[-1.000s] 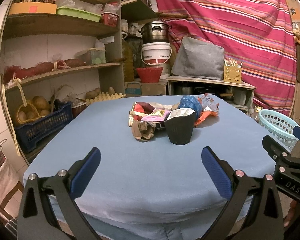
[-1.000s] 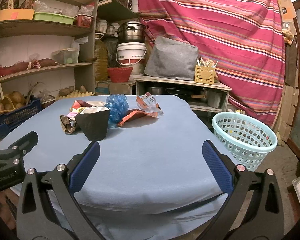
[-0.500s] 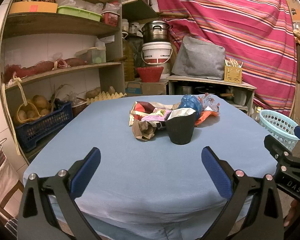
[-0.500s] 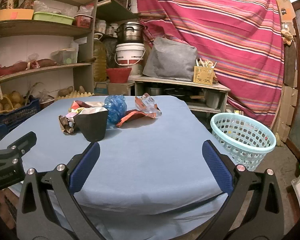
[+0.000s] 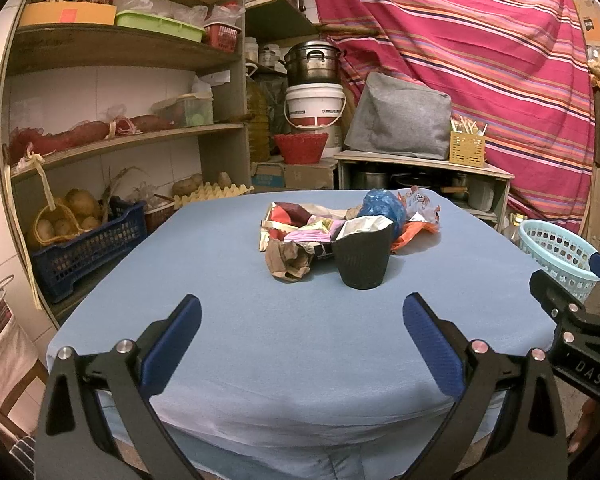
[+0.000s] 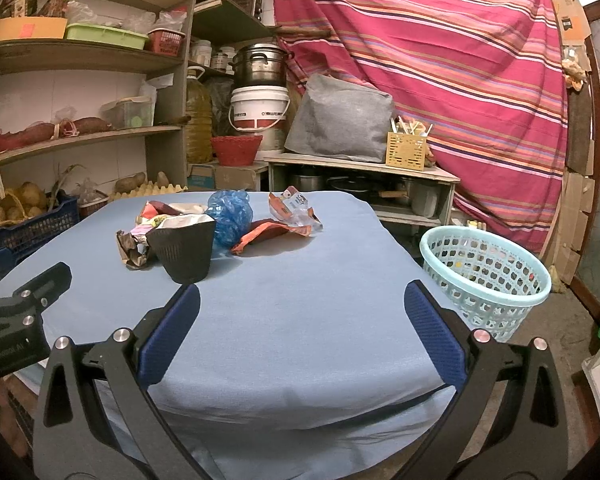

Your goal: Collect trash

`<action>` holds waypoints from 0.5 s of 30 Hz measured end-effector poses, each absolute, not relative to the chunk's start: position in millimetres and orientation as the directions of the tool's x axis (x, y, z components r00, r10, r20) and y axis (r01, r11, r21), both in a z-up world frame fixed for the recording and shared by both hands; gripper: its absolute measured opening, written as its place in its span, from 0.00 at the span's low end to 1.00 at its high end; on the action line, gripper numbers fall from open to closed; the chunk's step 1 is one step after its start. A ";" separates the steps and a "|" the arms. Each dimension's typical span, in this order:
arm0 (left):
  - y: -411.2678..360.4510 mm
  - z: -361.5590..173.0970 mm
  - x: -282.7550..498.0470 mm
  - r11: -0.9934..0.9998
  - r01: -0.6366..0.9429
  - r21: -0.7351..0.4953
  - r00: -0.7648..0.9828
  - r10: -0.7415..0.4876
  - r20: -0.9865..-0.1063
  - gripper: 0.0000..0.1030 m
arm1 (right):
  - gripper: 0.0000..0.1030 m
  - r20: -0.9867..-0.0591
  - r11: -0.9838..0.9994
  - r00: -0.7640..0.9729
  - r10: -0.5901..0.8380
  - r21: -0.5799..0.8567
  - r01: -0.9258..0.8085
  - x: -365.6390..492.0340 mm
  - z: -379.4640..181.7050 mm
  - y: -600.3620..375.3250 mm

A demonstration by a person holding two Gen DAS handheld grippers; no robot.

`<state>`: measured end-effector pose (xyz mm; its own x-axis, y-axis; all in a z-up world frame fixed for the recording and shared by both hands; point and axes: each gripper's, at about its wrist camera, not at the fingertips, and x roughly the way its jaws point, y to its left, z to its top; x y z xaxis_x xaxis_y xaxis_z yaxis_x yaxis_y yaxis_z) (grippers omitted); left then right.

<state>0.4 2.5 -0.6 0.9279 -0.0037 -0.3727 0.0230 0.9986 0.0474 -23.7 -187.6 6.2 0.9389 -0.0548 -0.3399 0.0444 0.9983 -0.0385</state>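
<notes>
A heap of trash lies on the far half of the blue-covered table (image 5: 228, 320): a black ribbed paper cup (image 5: 363, 256) (image 6: 185, 251) stuffed with foil, a crumpled brown paper (image 5: 287, 260), coloured wrappers (image 5: 300, 220), a blue plastic bag (image 5: 380, 207) (image 6: 230, 214) and an orange wrapper (image 6: 266, 234). My left gripper (image 5: 300, 324) hovers open over the near table edge, well short of the heap. My right gripper (image 6: 300, 320) is open too, nearer the table's right side. A light-blue plastic basket (image 6: 484, 276) (image 5: 556, 252) stands on the floor to the right.
Wooden shelves (image 5: 120, 136) with a blue crate of potatoes (image 5: 84, 244) line the left wall. Behind the table are a low cabinet (image 6: 360, 168), a white bucket under a steel pot (image 6: 260, 108) and a striped red cloth (image 6: 440, 60). The other gripper's side shows at each view's edge.
Both views shift only slightly; the right gripper has drifted a little so the basket and trash sit marginally further left. Both grippers remain open.
</notes>
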 end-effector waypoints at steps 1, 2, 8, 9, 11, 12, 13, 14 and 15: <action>2.7 -0.4 0.5 0.999 0.023 0.048 0.928 -0.003 -0.372 0.96 | 0.96 -0.340 0.998 0.939 -0.055 -0.038 0.044 -23.7 6.2 -187.5; 2.8 -0.3 0.4 0.999 0.024 0.046 0.927 -0.005 -0.374 0.96 | 0.96 -0.340 0.998 0.939 -0.055 -0.037 0.045 -23.8 6.2 -187.4; 3.0 -0.2 0.5 0.999 0.023 0.045 0.927 -0.005 -0.374 0.96 | 0.96 -0.339 0.998 0.939 -0.055 -0.040 0.044 -23.7 6.4 -187.6; 2.8 -0.2 0.5 0.999 0.024 0.045 0.927 -0.005 -0.374 0.96 | 0.96 -0.339 0.998 0.939 -0.055 -0.040 0.044 -24.0 6.2 -186.7; 3.0 -0.1 0.5 0.999 0.024 0.045 0.927 -0.005 -0.374 0.96 | 0.96 -0.336 0.998 0.940 -0.057 -0.039 0.046 -24.2 7.4 -190.2; 3.0 0.0 0.4 0.999 0.024 0.045 0.928 -0.005 -0.373 0.96 | 0.96 -0.336 0.998 0.940 -0.057 -0.039 0.047 -24.1 7.7 -191.6; 3.2 0.0 0.0 0.999 0.024 0.045 0.928 -0.006 -0.373 0.96 | 0.96 -0.336 0.998 0.940 -0.057 -0.039 0.047 -23.9 7.8 -192.2; 3.1 0.0 0.0 0.999 0.024 0.045 0.928 -0.006 -0.373 0.96 | 0.96 -0.336 0.998 0.940 -0.057 -0.038 0.047 -23.8 7.8 -192.8; 2.9 0.0 0.1 0.999 0.024 0.045 0.927 -0.006 -0.374 0.96 | 0.96 -0.336 0.998 0.940 -0.057 -0.039 0.047 -24.2 7.7 -191.5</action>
<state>0.1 2.9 0.0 0.9273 -0.0058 -0.3743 0.0243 0.9987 0.0446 -24.2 -191.5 7.7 0.9402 -0.0573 -0.3357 0.0469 0.9981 -0.0391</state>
